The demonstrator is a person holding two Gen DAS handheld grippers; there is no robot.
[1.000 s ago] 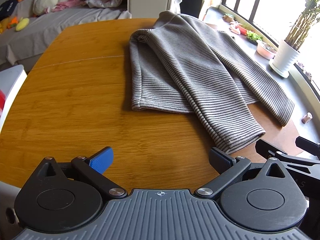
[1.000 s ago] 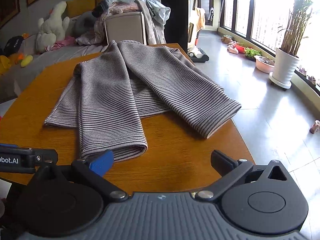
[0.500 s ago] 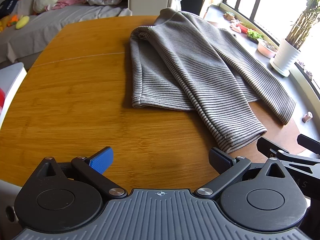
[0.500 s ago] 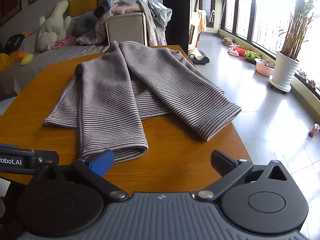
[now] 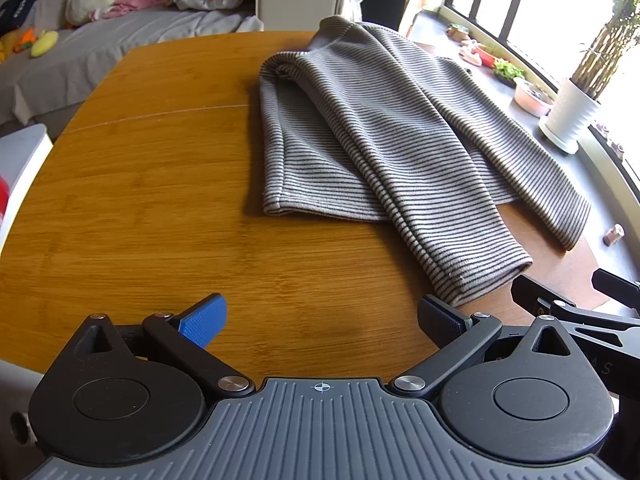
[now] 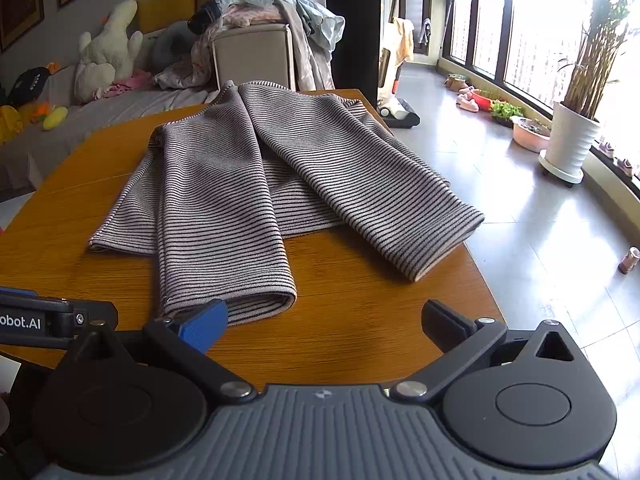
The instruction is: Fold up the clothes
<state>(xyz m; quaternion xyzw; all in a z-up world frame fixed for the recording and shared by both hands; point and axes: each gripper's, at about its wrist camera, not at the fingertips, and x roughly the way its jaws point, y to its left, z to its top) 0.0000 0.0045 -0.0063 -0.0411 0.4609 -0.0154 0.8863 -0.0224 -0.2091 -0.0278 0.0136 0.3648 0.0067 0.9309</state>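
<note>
Jaws wide and empty on left gripper and right gripper, striped sweater flat on table, sleeves folded in; right sleeve cuff near edge, likely to slide off if tugged.

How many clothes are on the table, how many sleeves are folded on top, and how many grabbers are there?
Striped sweater: 1
Sleeves folded over it: 2, the left one and the right one
Grabbers: 2, left gripper and right gripper, both open
Wooden table: 1
Total: 6
</note>
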